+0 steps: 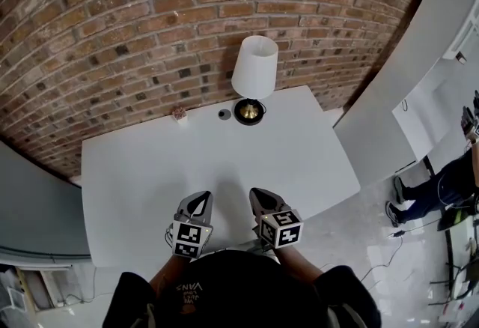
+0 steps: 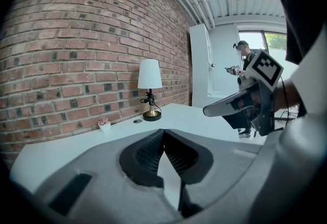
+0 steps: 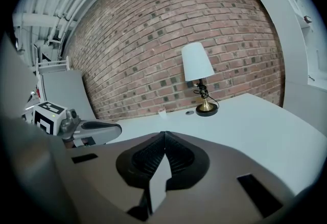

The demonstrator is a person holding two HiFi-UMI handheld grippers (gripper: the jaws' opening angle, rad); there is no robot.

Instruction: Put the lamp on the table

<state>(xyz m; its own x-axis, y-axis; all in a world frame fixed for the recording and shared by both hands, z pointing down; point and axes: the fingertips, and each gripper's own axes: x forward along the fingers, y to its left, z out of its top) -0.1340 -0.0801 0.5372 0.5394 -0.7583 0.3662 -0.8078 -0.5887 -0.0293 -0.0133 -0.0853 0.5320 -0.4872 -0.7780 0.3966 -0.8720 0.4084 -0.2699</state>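
lamp point(image 1: 254, 79) at table point(image 1: 150, 184) back edge, pot point(image 1: 179, 114) left

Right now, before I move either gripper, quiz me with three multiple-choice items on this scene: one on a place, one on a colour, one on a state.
1. Where does the lamp stand?
A. on the floor
B. on the table, near the brick wall
C. on a chair

2. What colour is the shade?
A. white
B. red
C. black

3. How do the left gripper and the right gripper stand?
A. both open
B. both shut and empty
C. left shut on the lamp

Answers:
1 B, it rests at the table's far edge by the bricks.
2 A, it shows white in every view.
3 B, each gripper view shows jaws together with nothing between.
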